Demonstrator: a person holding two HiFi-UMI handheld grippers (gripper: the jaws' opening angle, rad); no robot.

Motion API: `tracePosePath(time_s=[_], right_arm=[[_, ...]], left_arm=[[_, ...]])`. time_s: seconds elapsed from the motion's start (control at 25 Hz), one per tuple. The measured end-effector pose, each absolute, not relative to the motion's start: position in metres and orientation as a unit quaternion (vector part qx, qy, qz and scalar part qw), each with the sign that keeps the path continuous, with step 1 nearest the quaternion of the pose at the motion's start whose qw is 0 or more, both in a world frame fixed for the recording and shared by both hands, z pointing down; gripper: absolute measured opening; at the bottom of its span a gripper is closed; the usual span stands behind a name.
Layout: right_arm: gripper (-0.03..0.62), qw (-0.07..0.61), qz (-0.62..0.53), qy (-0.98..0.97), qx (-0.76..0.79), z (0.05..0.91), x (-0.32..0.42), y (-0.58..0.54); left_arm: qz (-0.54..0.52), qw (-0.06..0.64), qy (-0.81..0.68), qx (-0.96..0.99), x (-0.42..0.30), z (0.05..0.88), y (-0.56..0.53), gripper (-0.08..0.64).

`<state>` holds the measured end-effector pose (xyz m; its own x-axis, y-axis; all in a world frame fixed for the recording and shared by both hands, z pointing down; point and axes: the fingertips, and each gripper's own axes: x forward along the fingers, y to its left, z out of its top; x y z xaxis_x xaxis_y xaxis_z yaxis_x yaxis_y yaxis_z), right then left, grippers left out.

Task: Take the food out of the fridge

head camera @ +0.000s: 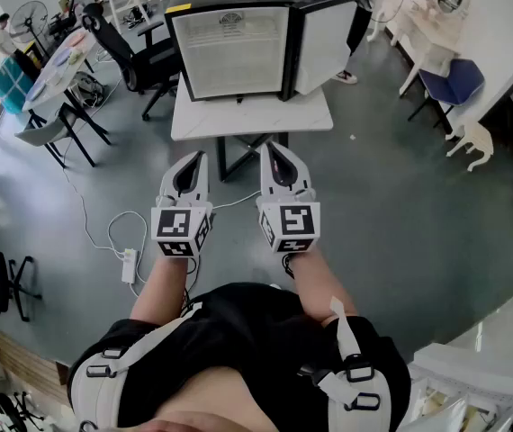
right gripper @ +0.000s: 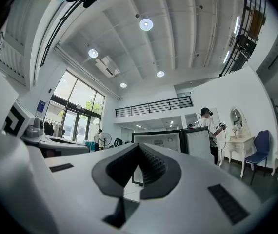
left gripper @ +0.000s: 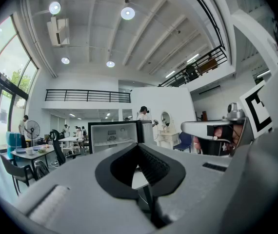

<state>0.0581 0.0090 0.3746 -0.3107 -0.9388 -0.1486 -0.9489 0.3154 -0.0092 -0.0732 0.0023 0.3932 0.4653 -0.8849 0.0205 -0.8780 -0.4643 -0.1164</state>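
The left gripper (head camera: 196, 157) and the right gripper (head camera: 271, 148) are held side by side, close together, in front of the body. Both are pointed forward at the fridge (head camera: 229, 50), well short of it. The forearms are extended from the torso and the hands are hidden under the marker cubes. The jaws of each gripper are seen pressed together at the tips, with nothing gripped. The fridge is set on a white table (head camera: 249, 117) with its door (head camera: 325, 41) swung open to the right. A shelf is seen inside, but food cannot be made out.
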Motion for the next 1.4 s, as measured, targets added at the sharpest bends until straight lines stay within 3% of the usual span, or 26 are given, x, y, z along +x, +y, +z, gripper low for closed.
tracePosePath(time_s=[0.96, 1.4], right_arm=[[0.008, 0.075, 0.033, 0.796, -0.600, 0.385, 0.037, 0.028], [0.008, 0.075, 0.035, 0.804, -0.589, 0.394, 0.030, -0.031]], left_arm=[[-0.018, 0.022, 0.500, -0.866, -0.091, 0.400, 0.020, 0.003], [-0.026, 0.028, 0.514, -0.857, -0.100, 0.407, -0.034, 0.003]])
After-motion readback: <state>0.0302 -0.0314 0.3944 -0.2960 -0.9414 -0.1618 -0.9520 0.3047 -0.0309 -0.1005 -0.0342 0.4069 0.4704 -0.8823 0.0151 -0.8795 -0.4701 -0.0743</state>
